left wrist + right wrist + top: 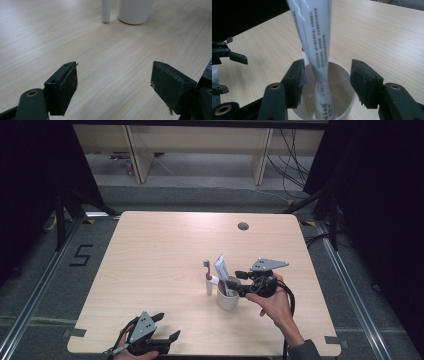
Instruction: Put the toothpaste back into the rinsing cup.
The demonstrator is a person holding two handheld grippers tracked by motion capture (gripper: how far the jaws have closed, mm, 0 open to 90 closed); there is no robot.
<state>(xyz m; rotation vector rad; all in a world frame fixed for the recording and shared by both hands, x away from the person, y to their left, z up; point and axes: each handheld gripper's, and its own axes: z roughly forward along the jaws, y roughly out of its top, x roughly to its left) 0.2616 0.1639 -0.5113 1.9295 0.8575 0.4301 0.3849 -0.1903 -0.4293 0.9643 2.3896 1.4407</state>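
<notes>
A white cup (pixel 227 299) stands on the table right of centre, with a white toothpaste tube (pixel 223 270) upright in it. A toothbrush (pixel 207 280) with a white handle stands on end just left of the cup. My right gripper (pixel 235 282) hovers at the cup's rim. In the right gripper view its jaws (pixel 327 80) stand apart on either side of the tube (pixel 317 37), with a gap on each side, above the cup (pixel 344 72). My left gripper (pixel 169 326) rests open near the table's front edge; between its jaws (pixel 113 85) is bare wood, and the cup (pixel 135 11) and toothbrush handle (pixel 106 11) are farther off.
The light wooden table (pixel 165 250) has a round cable hole (pixel 243 226) near its far edge. Dark curtains flank both sides. Beyond the table are wooden furniture legs and loose cables (pixel 290 165) on the floor. A "5" (pixel 81 255) is marked on the floor at the left.
</notes>
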